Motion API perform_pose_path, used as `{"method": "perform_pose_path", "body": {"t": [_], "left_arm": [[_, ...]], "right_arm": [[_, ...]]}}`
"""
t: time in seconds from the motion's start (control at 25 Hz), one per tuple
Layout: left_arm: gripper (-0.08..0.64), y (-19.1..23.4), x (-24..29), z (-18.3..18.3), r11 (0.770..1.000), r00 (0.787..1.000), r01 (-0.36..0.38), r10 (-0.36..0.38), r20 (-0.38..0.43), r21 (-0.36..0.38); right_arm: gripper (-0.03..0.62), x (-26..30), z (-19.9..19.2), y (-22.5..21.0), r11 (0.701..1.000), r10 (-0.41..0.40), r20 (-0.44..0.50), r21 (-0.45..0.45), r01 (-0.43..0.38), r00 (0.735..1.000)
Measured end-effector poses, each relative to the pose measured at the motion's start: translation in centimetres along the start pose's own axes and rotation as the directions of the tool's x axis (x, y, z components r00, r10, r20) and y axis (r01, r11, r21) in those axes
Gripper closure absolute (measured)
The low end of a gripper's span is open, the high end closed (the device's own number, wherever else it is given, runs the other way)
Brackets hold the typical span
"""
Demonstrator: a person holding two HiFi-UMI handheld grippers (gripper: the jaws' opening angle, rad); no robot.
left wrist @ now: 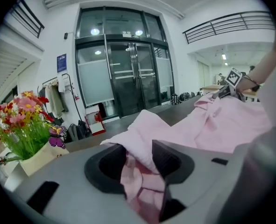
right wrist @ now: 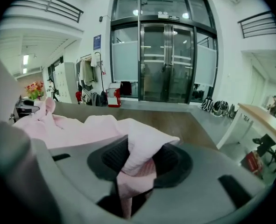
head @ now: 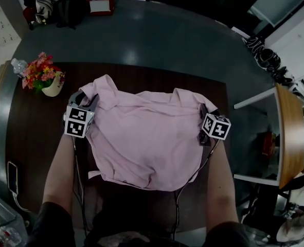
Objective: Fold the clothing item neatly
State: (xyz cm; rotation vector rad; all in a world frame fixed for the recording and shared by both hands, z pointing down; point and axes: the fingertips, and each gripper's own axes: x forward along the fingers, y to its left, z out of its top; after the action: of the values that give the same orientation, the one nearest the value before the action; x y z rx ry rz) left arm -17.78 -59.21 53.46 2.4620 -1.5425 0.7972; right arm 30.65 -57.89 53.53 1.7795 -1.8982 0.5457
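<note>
A pink shirt lies spread on the dark wooden table, with its near hem hanging over the front edge. My left gripper sits at the shirt's far left corner, and my right gripper at its far right corner. In the left gripper view the jaws stand parted, with a fold of pink cloth lying loosely between them. The right gripper view shows the same: parted jaws with a soft fold of the shirt draped between the pads.
A pot of red and pink flowers stands at the table's far left, close to my left gripper. A phone with a cable lies near the left front edge. A light wooden bench stands to the right, beyond the table.
</note>
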Motion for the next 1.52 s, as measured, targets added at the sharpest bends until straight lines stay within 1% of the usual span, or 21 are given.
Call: {"method": "perform_pose_path", "body": {"t": [0.12,0.2,0.28,0.36,0.48,0.6,0.76,0.8,0.92,0.96,1.04,1.16,1.32,1.44,1.52], "left_arm": [[0.373,-0.2,-1.2,0.0,1.0,1.0,-0.019,0.019,0.002,-0.009],[0.352,-0.6,-2.4,0.0,0.999,1.0,-0.024,0.025,0.006,-0.022],[0.345,-1.1,-4.0,0.2,0.999,0.999,-0.029,0.029,0.014,-0.038],[0.345,-2.1,-5.8,0.7,0.998,0.999,-0.028,0.03,0.035,-0.048],[0.345,-4.4,-8.9,2.4,0.999,0.995,-0.015,0.02,0.095,-0.045],[0.347,-7.0,-12.0,4.5,0.999,0.987,-0.003,0.01,0.158,-0.046],[0.349,-11.6,-16.3,6.9,0.998,0.973,0.039,-0.025,0.229,-0.055],[0.374,-12.6,-17.5,7.5,0.998,0.968,0.037,-0.021,0.249,-0.059],[0.493,-15.3,-21.3,8.9,0.994,0.951,0.011,0.023,0.307,-0.108],[0.521,-16.2,-22.7,9.2,0.992,0.945,0.009,0.034,0.325,-0.129],[0.547,-18.1,-25.1,9.7,0.988,0.934,0.02,0.035,0.355,-0.151],[0.551,-21.2,-28.0,10.1,0.987,0.925,0.044,0.018,0.379,-0.154],[0.551,-24.5,-31.7,9.5,0.986,0.918,0.051,0.017,0.397,-0.159],[0.551,-26.8,-34.5,9.3,0.985,0.903,0.049,0.026,0.428,-0.164],[0.551,-28.0,-36.5,9.5,0.985,0.891,0.054,0.027,0.453,-0.166]], "right_arm": [[0.437,-1.3,0.0,0.5,1.0,0.002,0.024,0.011,-0.002,1.0],[0.417,-2.6,-0.2,0.7,1.0,0.004,0.041,0.024,-0.005,0.999],[0.399,-4.2,-0.4,1.0,0.999,0.007,0.057,0.031,-0.009,0.998],[0.399,-6.3,-0.3,1.5,0.999,0.01,0.088,0.034,-0.013,0.996],[0.399,-10.1,0.6,3.0,0.999,0.015,0.177,0.029,-0.021,0.984],[0.399,-14.1,1.9,5.4,0.998,0.058,0.264,0.007,-0.062,0.963],[0.4,-19.3,2.5,8.7,0.989,0.14,0.339,-0.009,-0.146,0.93],[0.407,-20.5,2.5,9.5,0.986,0.157,0.354,-0.007,-0.165,0.922],[0.499,-24.3,2.3,11.9,0.977,0.202,0.387,-0.013,-0.213,0.9],[0.527,-25.6,2.2,12.7,0.973,0.221,0.396,-0.025,-0.23,0.891],[0.56,-28.1,2.0,14.1,0.964,0.256,0.417,-0.046,-0.261,0.872],[0.594,-31.2,1.8,15.5,0.953,0.287,0.447,-0.044,-0.3,0.847],[0.6,-34.8,0.9,17.9,0.936,0.33,0.489,-0.06,-0.346,0.808],[0.6,-37.8,-0.3,19.4,0.926,0.359,0.509,-0.09,-0.366,0.782],[0.6,-40.3,-0.8,20.6,0.915,0.387,0.524,-0.12,-0.384,0.759]]}}
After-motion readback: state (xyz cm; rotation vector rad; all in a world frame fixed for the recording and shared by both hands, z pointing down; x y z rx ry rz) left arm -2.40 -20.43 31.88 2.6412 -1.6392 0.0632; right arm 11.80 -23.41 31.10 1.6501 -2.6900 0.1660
